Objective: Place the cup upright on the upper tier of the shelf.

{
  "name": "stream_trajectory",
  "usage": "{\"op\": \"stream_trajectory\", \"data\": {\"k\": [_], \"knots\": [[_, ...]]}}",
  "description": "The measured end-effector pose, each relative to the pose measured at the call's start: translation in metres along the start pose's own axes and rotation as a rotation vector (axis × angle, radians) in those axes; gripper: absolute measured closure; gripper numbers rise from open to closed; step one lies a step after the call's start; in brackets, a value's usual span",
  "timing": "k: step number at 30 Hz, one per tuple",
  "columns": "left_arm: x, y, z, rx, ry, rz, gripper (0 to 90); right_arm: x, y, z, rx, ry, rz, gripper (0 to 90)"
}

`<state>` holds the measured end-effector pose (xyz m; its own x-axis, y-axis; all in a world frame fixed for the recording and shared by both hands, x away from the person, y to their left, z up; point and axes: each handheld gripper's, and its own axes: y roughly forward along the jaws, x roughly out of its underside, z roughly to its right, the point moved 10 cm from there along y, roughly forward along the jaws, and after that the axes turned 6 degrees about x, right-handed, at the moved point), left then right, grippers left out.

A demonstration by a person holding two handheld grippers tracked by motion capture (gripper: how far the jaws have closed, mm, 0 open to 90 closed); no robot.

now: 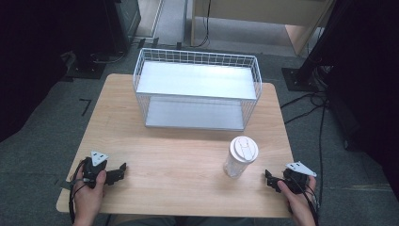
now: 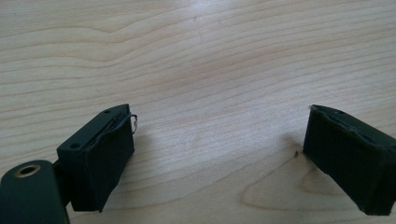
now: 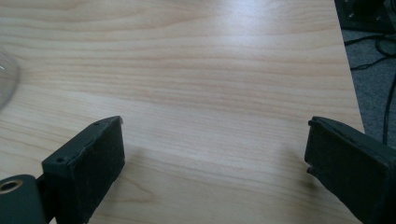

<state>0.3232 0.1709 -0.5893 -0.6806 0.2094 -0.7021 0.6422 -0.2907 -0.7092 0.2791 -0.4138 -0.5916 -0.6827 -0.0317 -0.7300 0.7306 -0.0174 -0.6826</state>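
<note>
- High view: lidded clear cup [image 1: 240, 157] standing lower right, near right gripper [image 1: 269, 179]; wire rack [image 1: 197, 89] sitting upper centre.
- Left gripper [image 2: 219, 140] and right gripper views: jaws gaping wide, grasping nothing, wooden table [image 2: 210, 56] between them.

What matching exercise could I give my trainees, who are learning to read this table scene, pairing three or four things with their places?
Things:
1. white wire basket with two metal shelves
2. clear plastic cup with a white lid
3. left gripper
4. right gripper

Places:
A. near-left part of the wooden table, jaws open over bare wood
B. far middle of the table
C. near-right edge of the table, jaws open, close beside the cup
D. upright on the table, in front of the basket's right end

Pairs: 1-B, 2-D, 3-A, 4-C
</note>
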Motion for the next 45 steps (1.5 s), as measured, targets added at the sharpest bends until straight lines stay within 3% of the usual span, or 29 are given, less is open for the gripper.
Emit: {"op": "stream_trajectory", "data": {"k": [5, 14, 34, 45], "knots": [[0.0, 0.0, 0.004, 0.028, 0.028, -0.005, 8.8, -0.009, -0.009, -0.009, -0.029, 0.014, 0.04, 4.9], [0.0, 0.0, 0.004, 0.027, 0.028, -0.005, 8.8, -0.028, -0.026, -0.029, -0.099, 0.028, 0.11, 5.0], [0.0, 0.0, 0.004, 0.027, 0.028, -0.005, 8.8, -0.035, -0.04, -0.073, -0.235, -0.047, 0.136, 4.9], [0.0, 0.0, 0.004, 0.028, 0.028, -0.005, 8.8, -0.037, -0.044, -0.088, -0.267, -0.058, 0.142, 4.9]]}}
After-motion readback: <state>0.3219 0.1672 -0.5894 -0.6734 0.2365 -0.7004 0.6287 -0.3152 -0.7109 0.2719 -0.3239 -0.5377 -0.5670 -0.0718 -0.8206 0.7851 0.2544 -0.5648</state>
